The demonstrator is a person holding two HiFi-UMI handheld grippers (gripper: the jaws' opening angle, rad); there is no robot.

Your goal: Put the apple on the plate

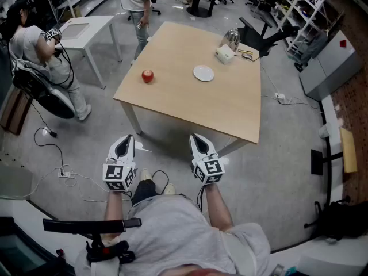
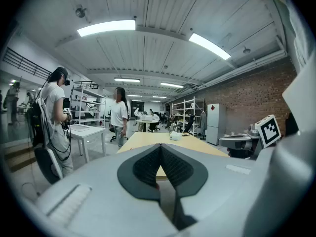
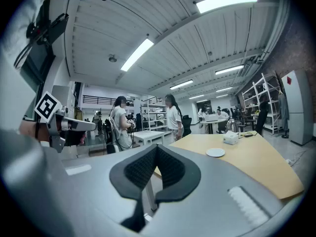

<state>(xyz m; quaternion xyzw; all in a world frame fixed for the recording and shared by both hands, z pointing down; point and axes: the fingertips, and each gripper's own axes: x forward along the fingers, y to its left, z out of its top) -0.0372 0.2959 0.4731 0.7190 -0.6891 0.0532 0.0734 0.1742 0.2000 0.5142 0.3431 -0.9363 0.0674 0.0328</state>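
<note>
Head view: one round red apple (image 1: 148,76) is seen near the left edge of the light wooden table (image 1: 230,105), apart from one small white plate (image 1: 203,73) nearer the middle. The left hand-held gripper (image 1: 125,138) and right hand-held gripper (image 1: 197,137) are held short of the near edge, probably awaiting the reach.

Left gripper view: the jaws are closed and empty.

Right gripper view: the jaws are likewise closed and empty.

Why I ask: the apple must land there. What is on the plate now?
Nothing shows on the plate; its white top looks bare. The apple sits apart on the table. The tabletop beneath the plate is covered.
</note>
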